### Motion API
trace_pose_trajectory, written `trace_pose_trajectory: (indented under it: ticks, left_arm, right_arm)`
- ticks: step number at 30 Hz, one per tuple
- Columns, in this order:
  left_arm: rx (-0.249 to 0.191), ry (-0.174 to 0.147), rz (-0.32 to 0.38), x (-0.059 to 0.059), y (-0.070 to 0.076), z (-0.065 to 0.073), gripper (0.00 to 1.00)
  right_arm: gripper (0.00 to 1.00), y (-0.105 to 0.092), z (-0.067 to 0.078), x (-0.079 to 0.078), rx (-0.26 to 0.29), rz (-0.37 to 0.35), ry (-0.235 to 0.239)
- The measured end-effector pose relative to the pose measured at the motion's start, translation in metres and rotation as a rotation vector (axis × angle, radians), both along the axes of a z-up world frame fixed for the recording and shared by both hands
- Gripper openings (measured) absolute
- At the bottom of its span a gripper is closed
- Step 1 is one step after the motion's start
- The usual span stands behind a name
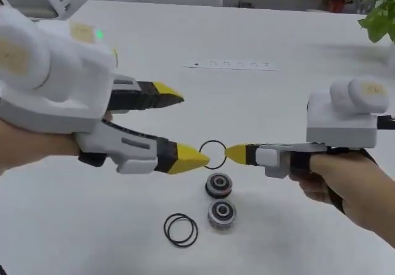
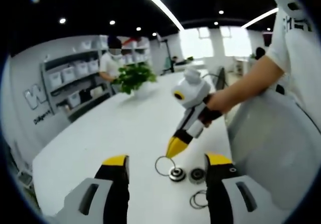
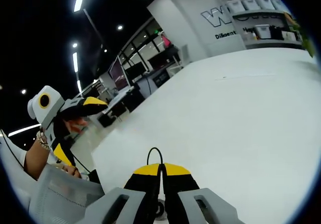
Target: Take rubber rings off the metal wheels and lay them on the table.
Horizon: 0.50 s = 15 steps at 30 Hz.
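A thin black rubber ring [image 1: 213, 141] hangs in the air, pinched at its right side by my right gripper [image 1: 229, 154], whose yellow tips are shut on it. Just below stand two metal wheels, one [image 1: 219, 185] nearer the ring and one [image 1: 222, 214] in front of it. Two loose rings [image 1: 181, 230] lie overlapping on the white table. My left gripper [image 1: 191, 127] is open, its lower tip close to the held ring's left side. The left gripper view has the ring [image 2: 156, 166], wheels [image 2: 176, 174] and the right gripper [image 2: 173, 147]. The right gripper view has the ring [image 3: 149, 156] rising from shut tips [image 3: 160, 170].
The white table [image 1: 278, 102] stretches far back with a faint printed strip [image 1: 231, 64] on it. A green plant [image 1: 378, 10] stands at the far right corner. A person [image 2: 113, 58] stands by shelves beyond the table.
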State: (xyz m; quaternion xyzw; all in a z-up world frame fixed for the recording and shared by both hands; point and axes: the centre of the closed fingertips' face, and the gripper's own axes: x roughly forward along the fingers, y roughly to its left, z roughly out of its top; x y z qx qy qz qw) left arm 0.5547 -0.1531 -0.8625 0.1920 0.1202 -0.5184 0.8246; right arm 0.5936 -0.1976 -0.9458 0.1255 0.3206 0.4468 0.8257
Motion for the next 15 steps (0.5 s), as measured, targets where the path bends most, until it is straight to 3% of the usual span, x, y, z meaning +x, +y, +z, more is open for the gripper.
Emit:
trace_pose_trajectory:
  ticks: [7, 15]
  left_arm:
    - [-0.003, -0.028, 0.056, -0.015, 0.025, 0.012, 0.65]
    - [0.0, -0.012, 0.124, -0.024, 0.054, 0.003, 0.7]
  right_arm:
    - [0.0, 0.012, 0.004, -0.01, 0.015, 0.049, 0.005]
    - [0.0, 0.024, -0.001, -0.024, 0.011, 0.111, 0.026]
